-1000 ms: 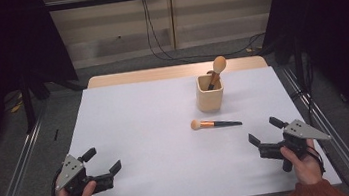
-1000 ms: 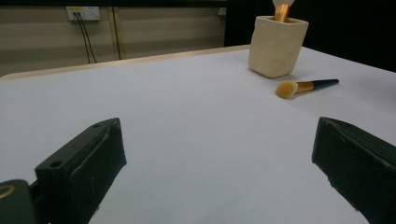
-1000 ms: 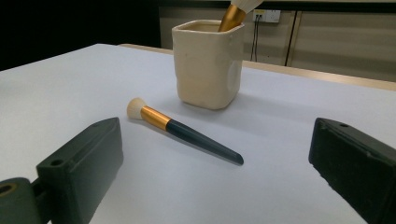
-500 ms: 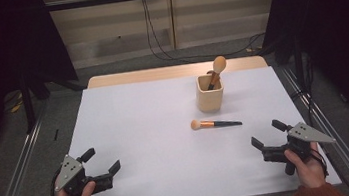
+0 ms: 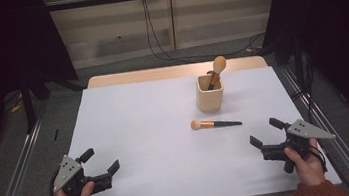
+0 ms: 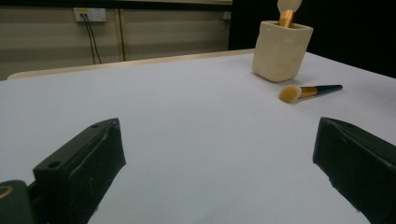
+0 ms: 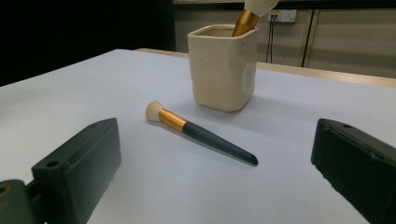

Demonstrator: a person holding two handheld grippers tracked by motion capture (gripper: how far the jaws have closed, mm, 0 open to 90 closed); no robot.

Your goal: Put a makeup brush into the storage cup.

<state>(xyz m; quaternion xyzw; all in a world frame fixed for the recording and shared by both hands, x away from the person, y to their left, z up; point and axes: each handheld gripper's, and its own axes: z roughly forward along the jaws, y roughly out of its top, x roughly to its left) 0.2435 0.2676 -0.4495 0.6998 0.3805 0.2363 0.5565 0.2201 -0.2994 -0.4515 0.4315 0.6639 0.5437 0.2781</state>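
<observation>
On the white bench [image 5: 146, 131] lies a dark-handled, gold-ferruled brush [image 5: 214, 123], well beyond the wide-open right tongs [image 5: 263, 133]; left tongs [image 5: 100, 160] likewise gape.

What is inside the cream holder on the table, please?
One brush stands tilted in the cream holder, its bristle head and gold ferrule rising above the rim. The handle's lower end and the holder's bottom are hidden by its walls.

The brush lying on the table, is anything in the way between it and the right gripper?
No. Bare white table lies between the right gripper and the brush. The cup stands behind the brush, not in front of it. The gripper's jaws are open and aimed toward the brush.
</observation>
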